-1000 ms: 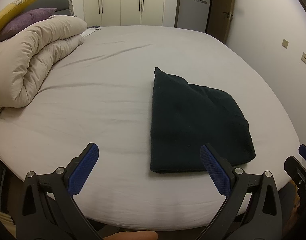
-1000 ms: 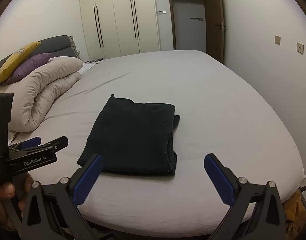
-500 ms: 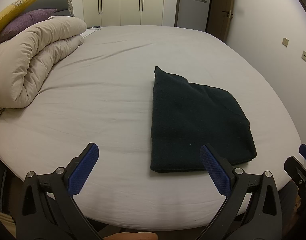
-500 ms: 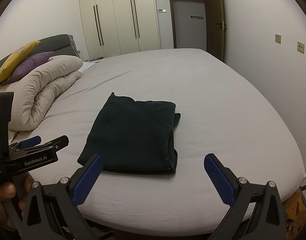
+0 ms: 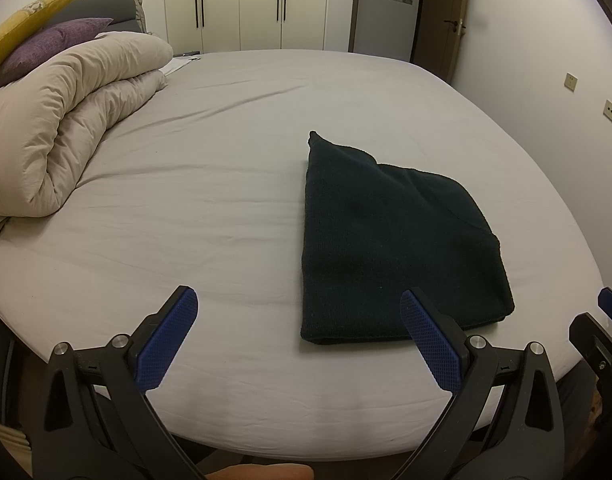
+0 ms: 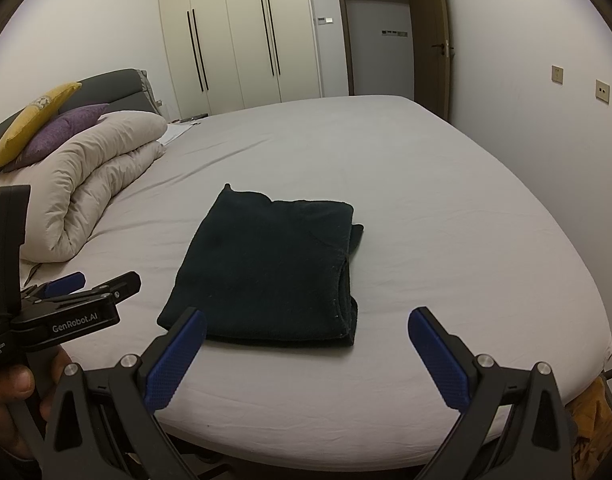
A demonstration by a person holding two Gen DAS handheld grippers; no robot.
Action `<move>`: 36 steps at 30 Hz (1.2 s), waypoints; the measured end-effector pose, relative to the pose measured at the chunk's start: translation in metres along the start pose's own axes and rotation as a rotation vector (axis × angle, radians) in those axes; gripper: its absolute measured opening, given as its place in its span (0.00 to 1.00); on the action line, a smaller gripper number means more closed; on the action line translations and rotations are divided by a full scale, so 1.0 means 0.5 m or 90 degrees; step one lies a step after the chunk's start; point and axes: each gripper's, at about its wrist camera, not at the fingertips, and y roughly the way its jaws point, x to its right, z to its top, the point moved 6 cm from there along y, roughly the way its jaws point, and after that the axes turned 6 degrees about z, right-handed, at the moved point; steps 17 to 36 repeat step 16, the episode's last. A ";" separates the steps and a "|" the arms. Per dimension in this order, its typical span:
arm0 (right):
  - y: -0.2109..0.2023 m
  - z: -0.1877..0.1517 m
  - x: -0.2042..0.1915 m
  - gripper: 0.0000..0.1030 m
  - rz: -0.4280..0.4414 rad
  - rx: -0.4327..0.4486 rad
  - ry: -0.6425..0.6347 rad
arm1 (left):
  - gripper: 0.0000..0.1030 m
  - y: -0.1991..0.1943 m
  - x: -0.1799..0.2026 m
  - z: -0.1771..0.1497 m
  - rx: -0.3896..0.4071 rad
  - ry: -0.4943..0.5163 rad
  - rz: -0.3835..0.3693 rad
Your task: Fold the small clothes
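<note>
A dark green garment (image 5: 390,240), folded into a flat rectangle, lies on the grey bed sheet (image 5: 185,200) near the front edge; it also shows in the right wrist view (image 6: 269,268). My left gripper (image 5: 301,328) is open and empty, held above the bed's front edge, left of the garment. My right gripper (image 6: 306,344) is open and empty, just in front of the garment's near edge. The left gripper also shows at the left of the right wrist view (image 6: 85,292).
A rolled beige duvet (image 5: 65,128) lies at the left of the bed with purple (image 5: 45,44) and yellow (image 5: 21,20) pillows behind it. Wardrobes (image 6: 241,40) and a door (image 6: 430,40) stand beyond the bed. A wall (image 6: 546,80) runs along the right.
Both grippers have drawn back slightly and risen a little from the garment. The garment has not moved.
</note>
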 end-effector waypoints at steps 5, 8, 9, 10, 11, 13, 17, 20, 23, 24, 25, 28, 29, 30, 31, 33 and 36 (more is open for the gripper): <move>-0.002 -0.004 -0.004 1.00 0.001 0.000 0.000 | 1.00 0.000 -0.001 0.000 0.000 0.000 0.000; -0.004 -0.007 -0.007 1.00 0.003 0.000 0.003 | 1.00 0.001 -0.001 0.000 0.001 0.000 0.002; -0.006 -0.009 -0.009 1.00 0.003 0.000 0.004 | 1.00 0.002 -0.001 -0.001 -0.001 0.000 0.002; -0.005 -0.009 -0.008 1.00 0.004 -0.001 0.005 | 1.00 0.003 -0.001 -0.002 -0.002 0.000 0.001; -0.007 -0.011 -0.010 1.00 0.005 -0.001 0.006 | 1.00 0.003 -0.003 -0.003 -0.002 -0.001 -0.001; -0.006 -0.011 -0.009 1.00 0.006 -0.002 0.006 | 1.00 0.002 -0.002 -0.004 0.004 0.005 0.003; -0.009 -0.012 -0.009 1.00 0.009 -0.002 0.007 | 1.00 0.002 -0.004 -0.005 0.007 0.005 0.012; -0.009 -0.012 -0.009 1.00 0.009 -0.002 0.007 | 1.00 0.002 -0.004 -0.005 0.007 0.005 0.012; -0.009 -0.012 -0.009 1.00 0.009 -0.002 0.007 | 1.00 0.002 -0.004 -0.005 0.007 0.005 0.012; -0.009 -0.012 -0.009 1.00 0.009 -0.002 0.007 | 1.00 0.002 -0.004 -0.005 0.007 0.005 0.012; -0.009 -0.012 -0.009 1.00 0.009 -0.002 0.007 | 1.00 0.002 -0.004 -0.005 0.007 0.005 0.012; -0.009 -0.012 -0.009 1.00 0.009 -0.002 0.007 | 1.00 0.002 -0.004 -0.005 0.007 0.005 0.012; -0.009 -0.012 -0.009 1.00 0.009 -0.002 0.007 | 1.00 0.002 -0.004 -0.005 0.007 0.005 0.012; -0.009 -0.012 -0.009 1.00 0.009 -0.002 0.007 | 1.00 0.002 -0.004 -0.005 0.007 0.005 0.012; -0.009 -0.012 -0.009 1.00 0.009 -0.002 0.007 | 1.00 0.002 -0.004 -0.005 0.007 0.005 0.012; -0.009 -0.012 -0.009 1.00 0.009 -0.002 0.007 | 1.00 0.002 -0.004 -0.005 0.007 0.005 0.012; -0.009 -0.012 -0.009 1.00 0.009 -0.002 0.007 | 1.00 0.002 -0.004 -0.005 0.007 0.005 0.012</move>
